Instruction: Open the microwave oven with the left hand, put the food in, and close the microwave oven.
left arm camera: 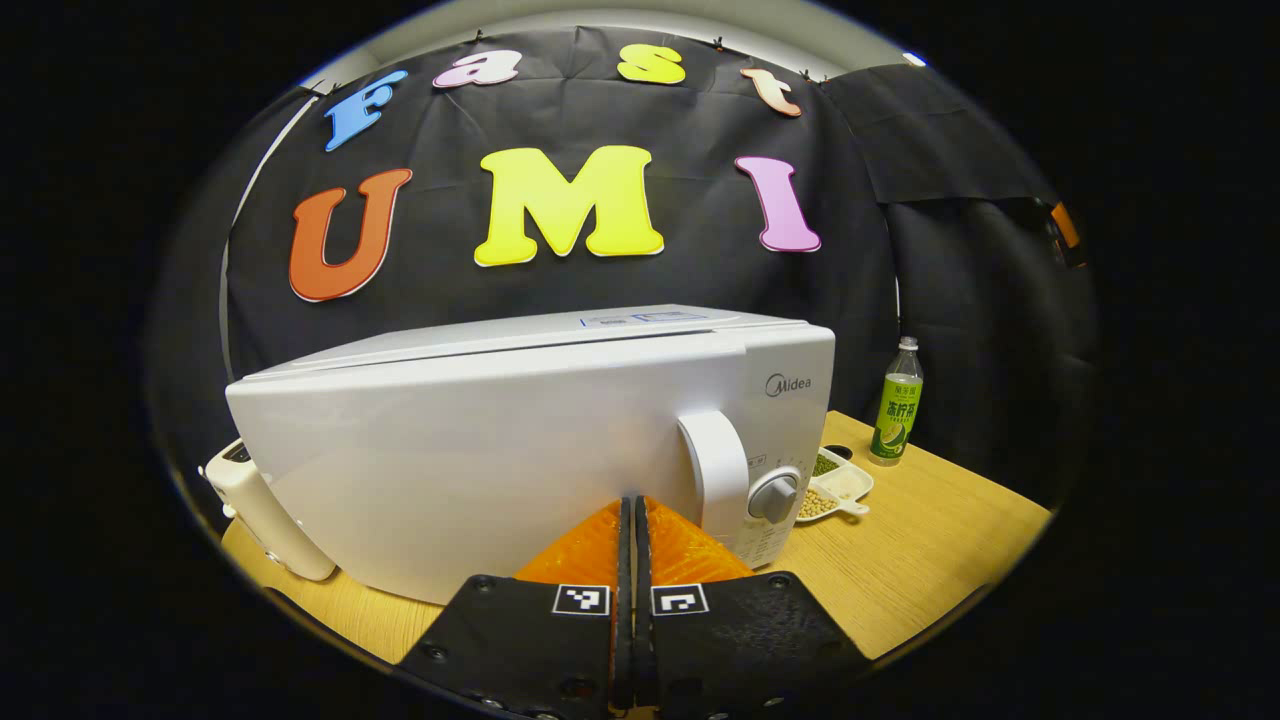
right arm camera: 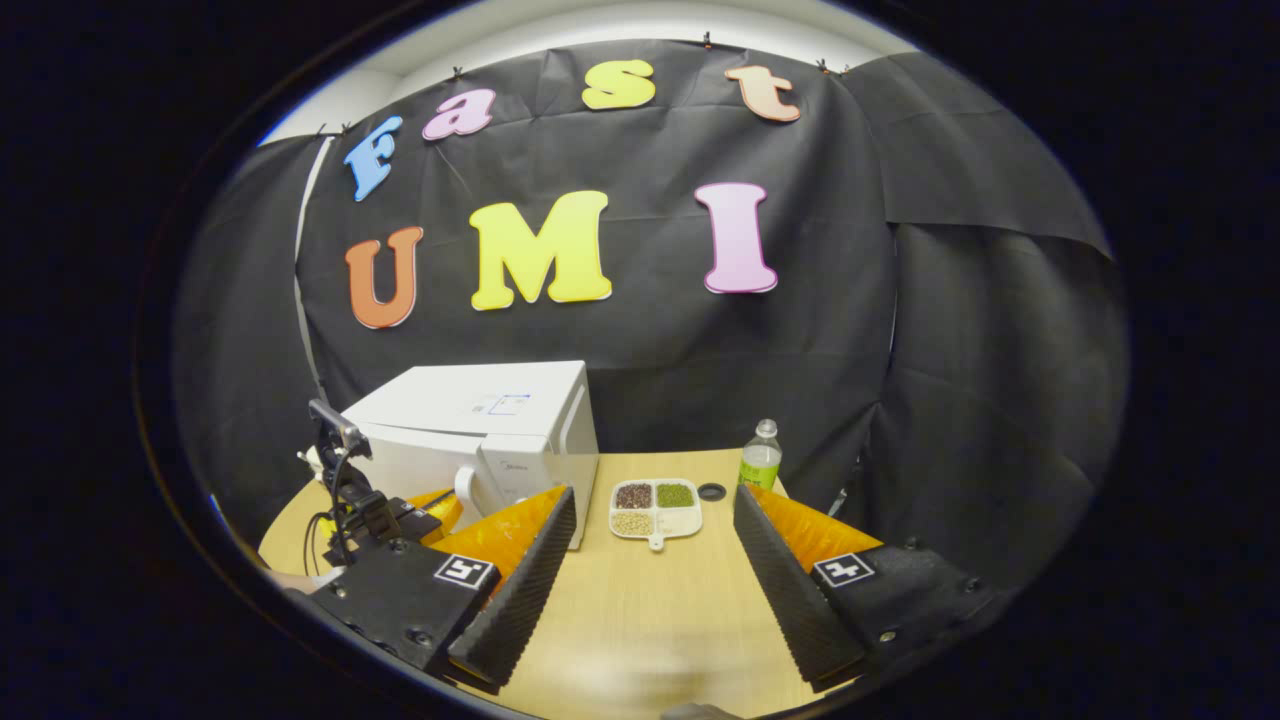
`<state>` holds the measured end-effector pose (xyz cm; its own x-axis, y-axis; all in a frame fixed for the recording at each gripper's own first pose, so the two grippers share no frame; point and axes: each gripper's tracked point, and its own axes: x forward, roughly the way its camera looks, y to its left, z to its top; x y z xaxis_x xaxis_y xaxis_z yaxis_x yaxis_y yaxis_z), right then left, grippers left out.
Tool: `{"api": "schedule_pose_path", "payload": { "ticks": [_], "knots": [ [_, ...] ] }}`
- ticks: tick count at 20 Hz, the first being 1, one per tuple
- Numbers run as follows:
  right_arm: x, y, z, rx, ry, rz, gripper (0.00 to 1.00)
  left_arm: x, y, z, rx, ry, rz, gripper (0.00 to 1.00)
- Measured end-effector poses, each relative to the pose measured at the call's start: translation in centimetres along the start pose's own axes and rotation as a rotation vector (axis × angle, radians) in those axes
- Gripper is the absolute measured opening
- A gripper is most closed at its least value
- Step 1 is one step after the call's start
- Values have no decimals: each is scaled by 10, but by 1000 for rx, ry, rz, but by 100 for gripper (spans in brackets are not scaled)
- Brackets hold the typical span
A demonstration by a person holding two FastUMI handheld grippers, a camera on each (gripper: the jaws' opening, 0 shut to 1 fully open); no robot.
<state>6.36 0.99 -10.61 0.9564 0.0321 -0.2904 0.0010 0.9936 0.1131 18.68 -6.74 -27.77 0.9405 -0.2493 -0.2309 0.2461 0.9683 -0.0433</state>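
Observation:
The white microwave (left arm camera: 500, 440) stands on the wooden table (left arm camera: 930, 540) with its door closed; the upright handle (left arm camera: 715, 470) and a grey knob (left arm camera: 775, 495) are at its right end. My left gripper (left arm camera: 635, 505) is shut with nothing in it, its tips close to the door just left of the handle. The food, a white divided tray of beans and grains (right arm camera: 655, 507), lies on the table to the right of the microwave (right arm camera: 480, 420). My right gripper (right arm camera: 653, 505) is open, held back over the table and pointing at the tray. The left gripper (right arm camera: 400, 515) also shows in front of the microwave.
A green-labelled bottle (right arm camera: 760, 460) stands behind the tray at the table's far edge, with a small black cap (right arm camera: 712, 491) beside it. A white appliance (left arm camera: 265, 510) sits at the microwave's left end. Bare tabletop (right arm camera: 650, 620) lies between my right gripper and the tray.

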Motion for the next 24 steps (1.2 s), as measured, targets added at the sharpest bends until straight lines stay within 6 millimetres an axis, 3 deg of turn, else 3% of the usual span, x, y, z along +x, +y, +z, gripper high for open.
{"api": "schedule_pose_path", "payload": {
  "ticks": [1,2,3,5,6,11,12,13,14,15,16,18,19,20,21,23,24],
  "knots": [
    [0,-2,0,2,-1,-2,100,0,-1,-1,1,0,-1,1],
    [0,-3,-1,4,3,-3,100,1,-1,0,7,-1,0,2],
    [1,-4,-4,6,7,-5,92,0,-1,0,12,0,1,2],
    [0,-5,-3,11,5,-5,92,1,-1,0,18,-1,1,2],
    [-2,-6,-4,12,4,-4,100,1,-1,1,20,-4,1,2],
    [-5,-1,-6,11,11,6,100,11,2,-3,43,25,2,2],
    [-7,2,-4,10,7,8,92,6,-1,4,14,14,-5,0],
    [-8,3,-2,10,2,12,92,5,4,1,9,23,9,1],
    [-9,6,-1,9,1,15,100,2,8,-2,10,39,28,1],
    [-11,8,-3,7,0,18,92,-3,8,-4,-2,52,30,1],
    [-13,9,-1,3,-5,18,100,-11,10,-3,-11,59,34,1],
    [-16,11,6,-12,-27,15,100,-28,13,2,-9,61,21,1],
    [-19,13,9,-24,-37,13,92,-37,14,4,-10,66,17,8],
    [-21,15,12,-36,-49,9,100,-48,15,10,-11,60,11,7],
    [-22,16,17,-52,-62,5,92,-60,20,18,-8,48,22,43],
    [-26,22,29,-89,-97,-1,92,-83,29,44,-42,15,59,89],
    [-29,25,34,-108,-111,-2,100,-98,31,61,-60,-20,73,97]
  ]
}}
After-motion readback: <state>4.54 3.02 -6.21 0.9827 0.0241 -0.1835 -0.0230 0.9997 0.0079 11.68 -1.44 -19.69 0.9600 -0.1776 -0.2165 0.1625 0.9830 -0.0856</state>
